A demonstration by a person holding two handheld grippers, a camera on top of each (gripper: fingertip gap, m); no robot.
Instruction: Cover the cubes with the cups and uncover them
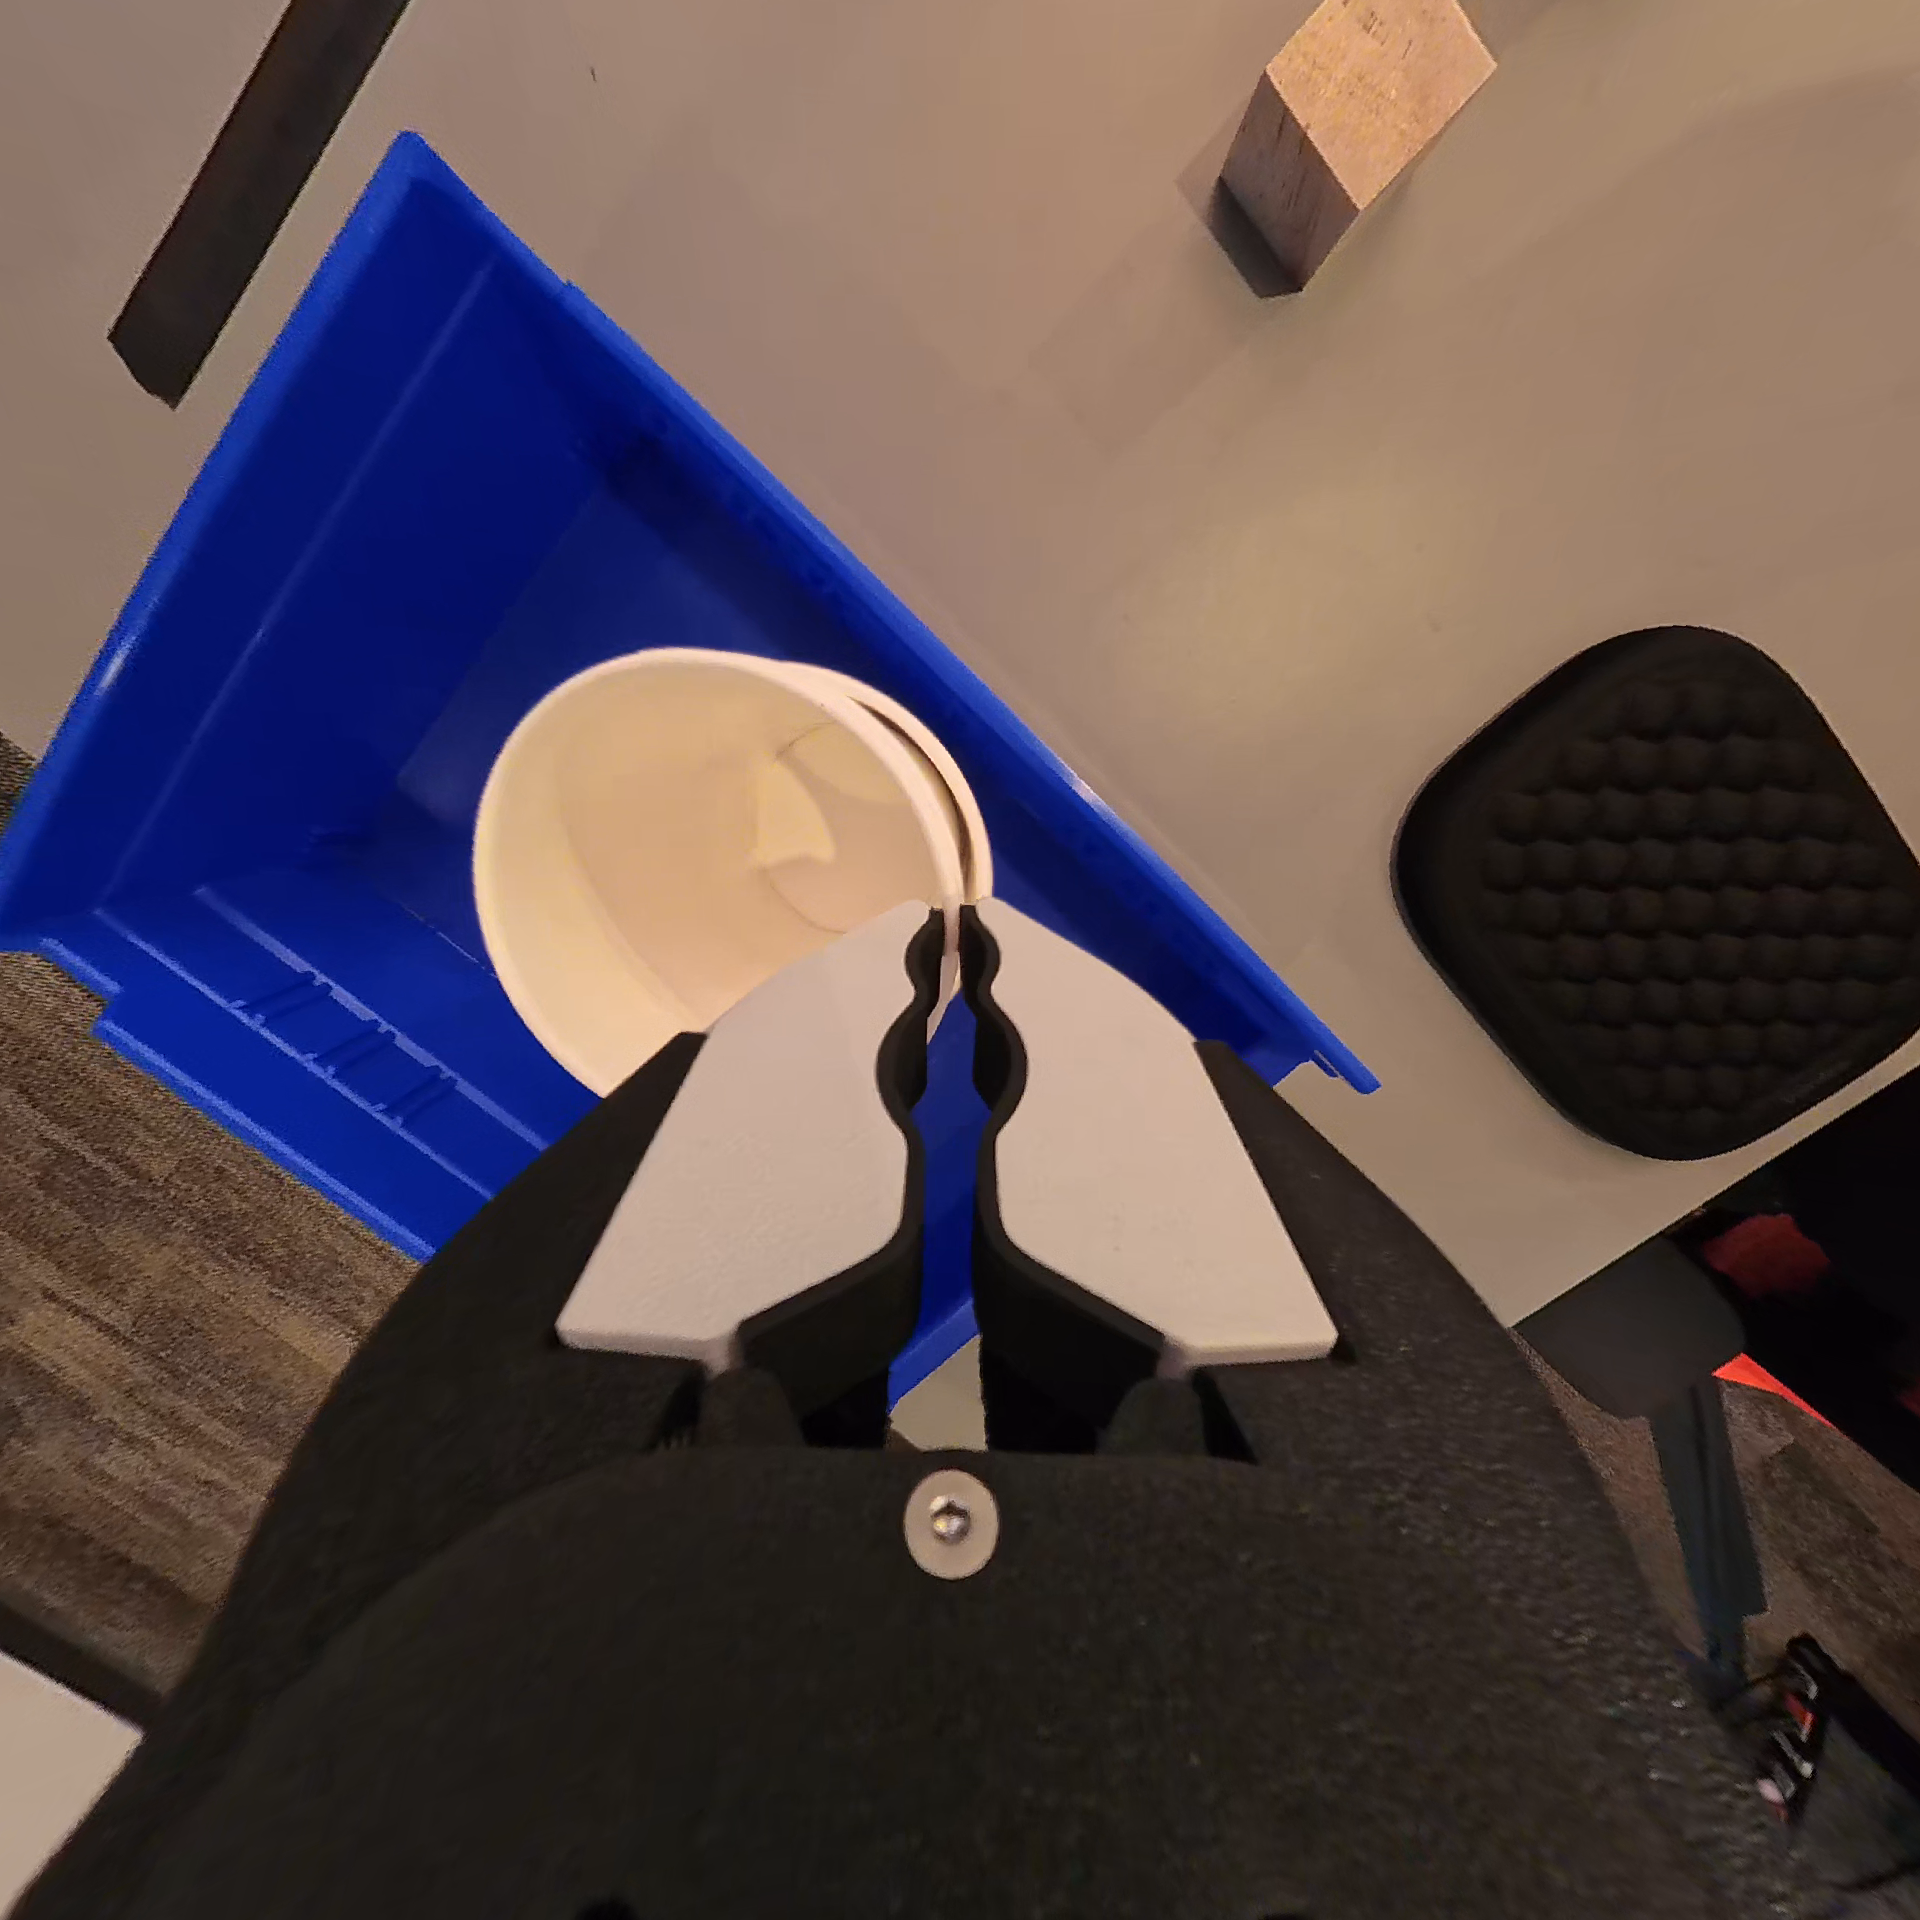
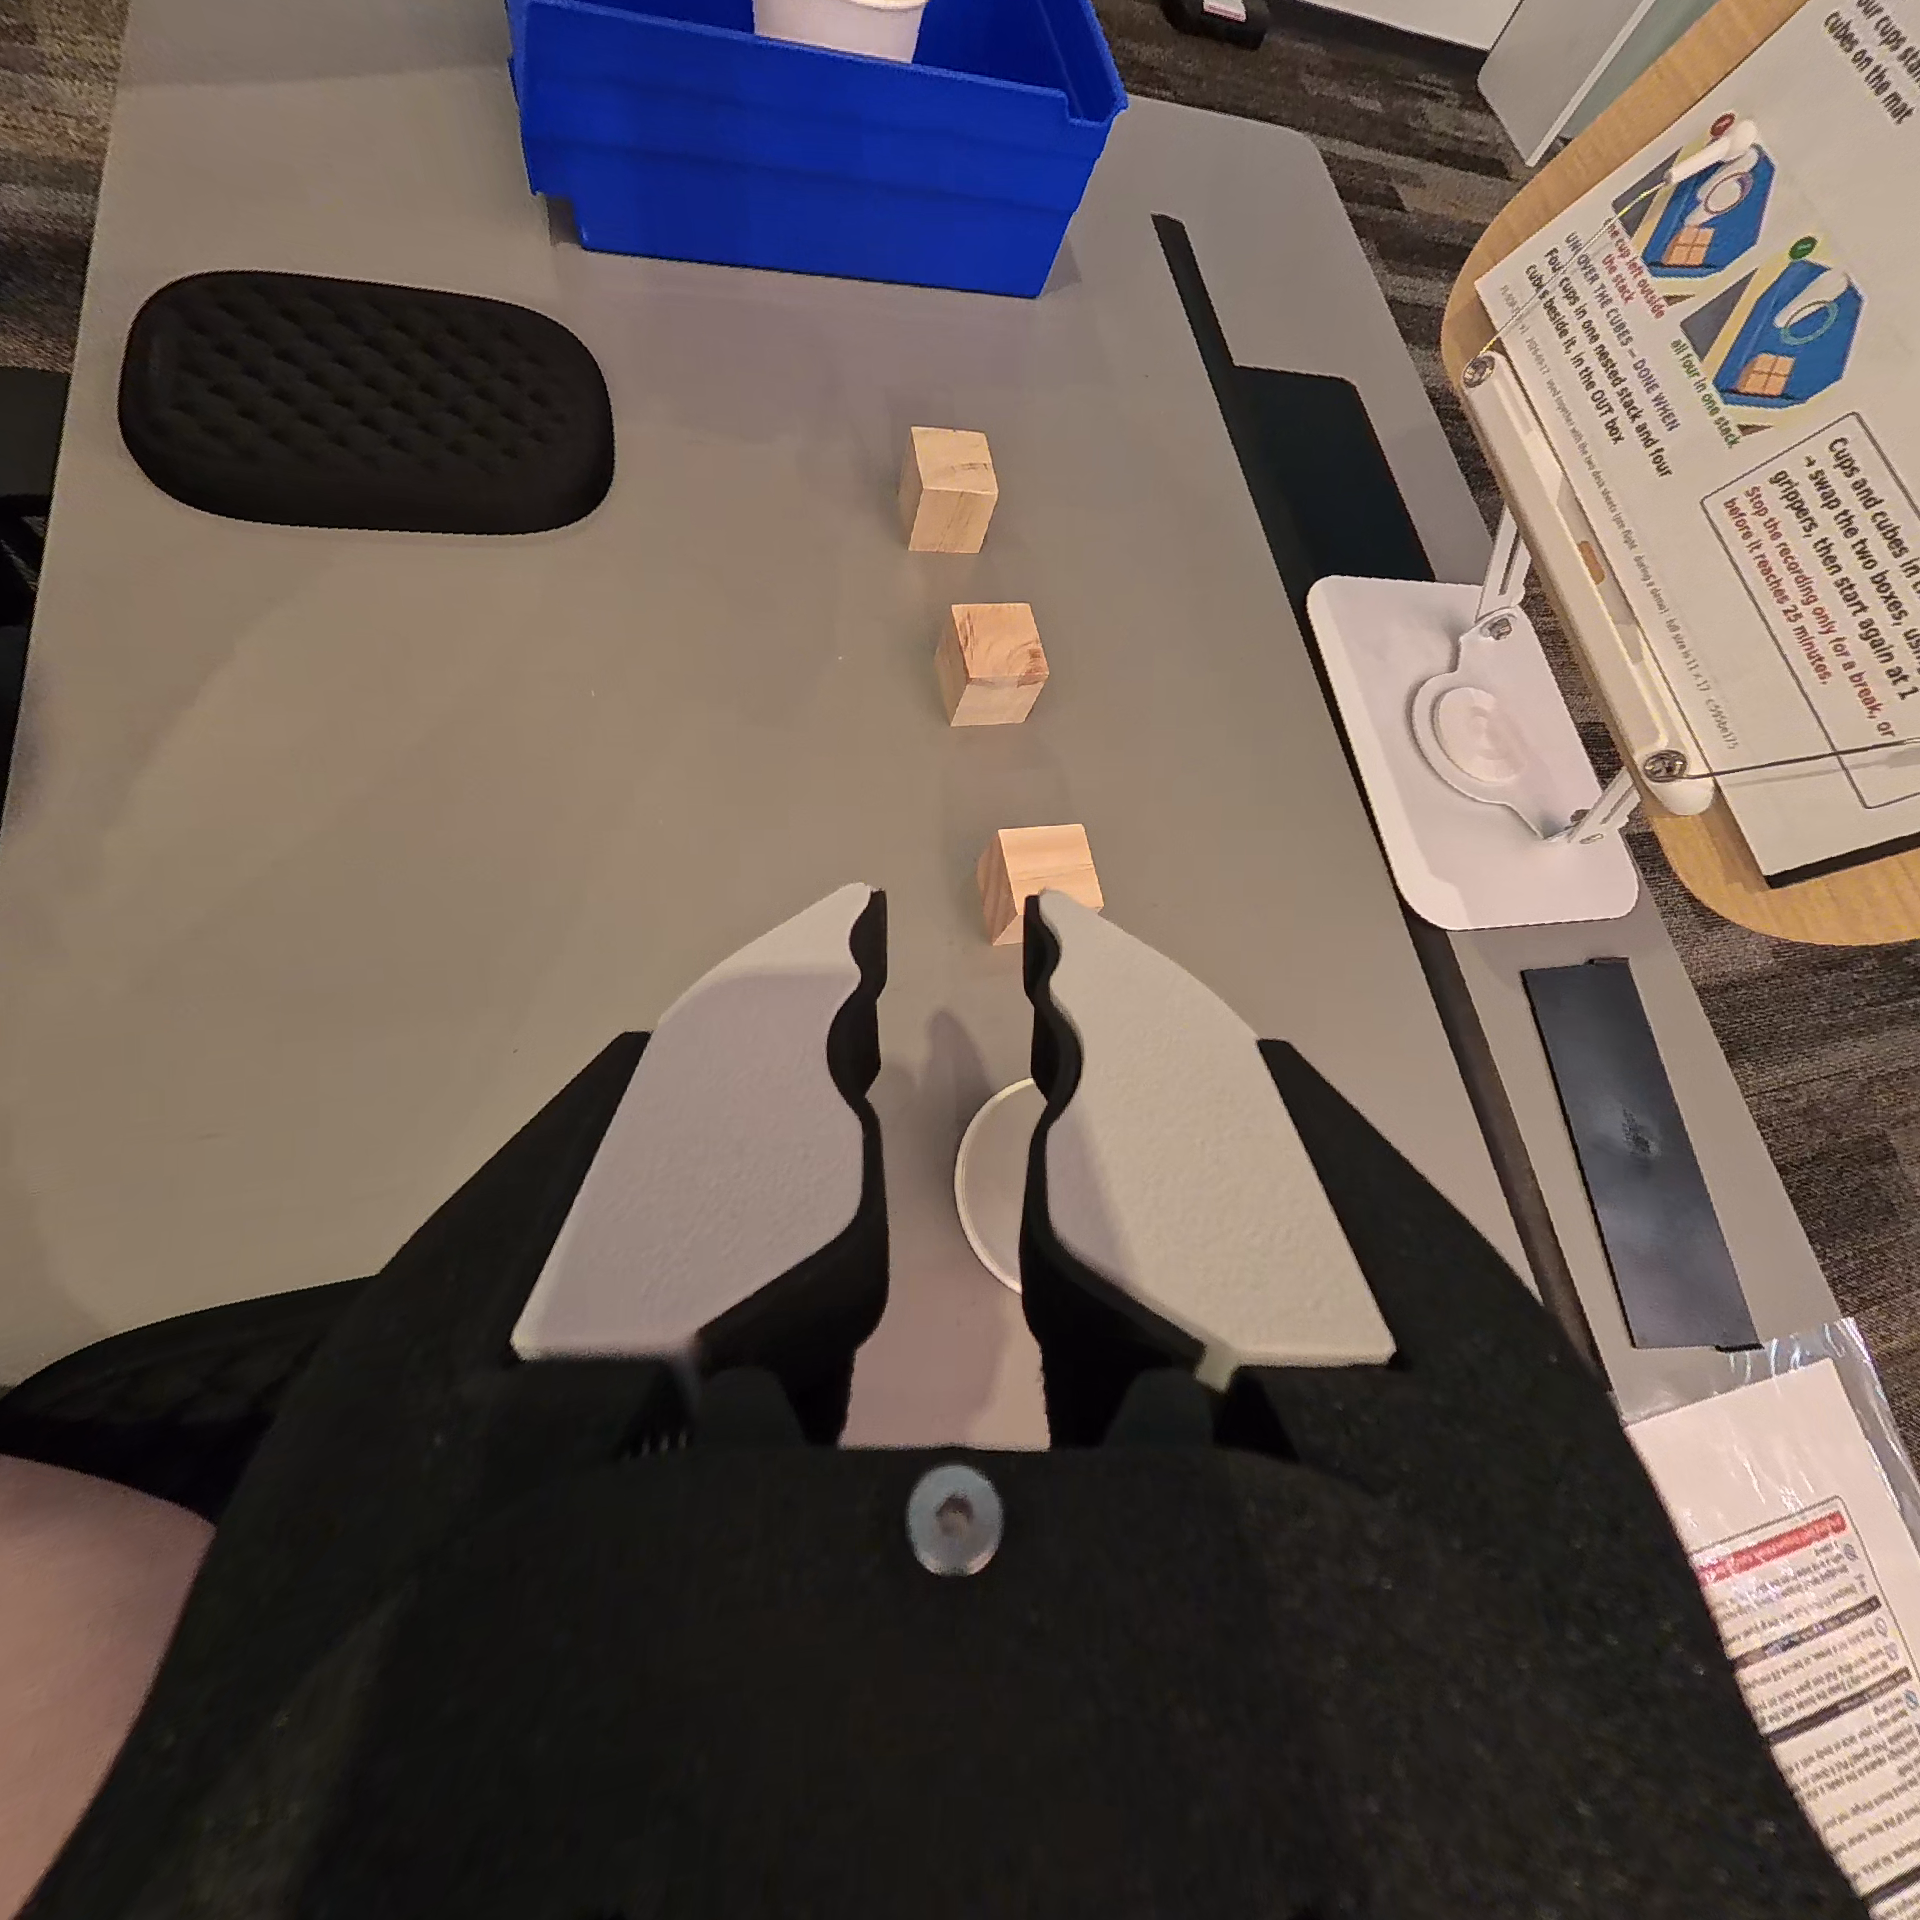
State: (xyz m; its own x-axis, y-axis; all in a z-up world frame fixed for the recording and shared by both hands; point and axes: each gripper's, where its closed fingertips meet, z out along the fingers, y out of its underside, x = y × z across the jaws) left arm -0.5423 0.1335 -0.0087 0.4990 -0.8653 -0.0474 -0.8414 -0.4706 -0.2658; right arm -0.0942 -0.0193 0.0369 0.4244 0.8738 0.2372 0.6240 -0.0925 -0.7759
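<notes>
left wrist view: the left gripper [image 1: 953, 914] hung over the blue bin [image 1: 343, 644], jaws pinching the rim of a white paper cup [image 1: 665, 831].
cup stack: two rims showed at the pinched edge, so it looked like nested cups; how many i could not tell.
cup axis: it lay tipped, mouth toward the camera, long axis running away toward the bin's floor.
beyond the bin: one wooden cube [image 1: 1340, 135] stood uncovered on the grey table [image 1: 1143, 436], near a black textured pad [image 1: 1652, 883].
right wrist view: the right gripper [image 2: 956, 904] hovered low over the table, jaws spread with nothing between them.
cubes: three stood bare in a line ahead, the far cube [image 2: 948, 488], the middle cube [image 2: 990, 662] and the near cube [image 2: 1039, 878], well apart, flat on a face.
covered spot: a white upturned cup [image 2: 992, 1184] sat just behind the right finger, base up, axis upright; presumably over a fourth cube, which was hidden.
bin: at the far edge, a white cup [image 2: 836, 26] poked above its wall.
progress: judged early, one cover done, three cubes left, then all the uncovering.
</notes>
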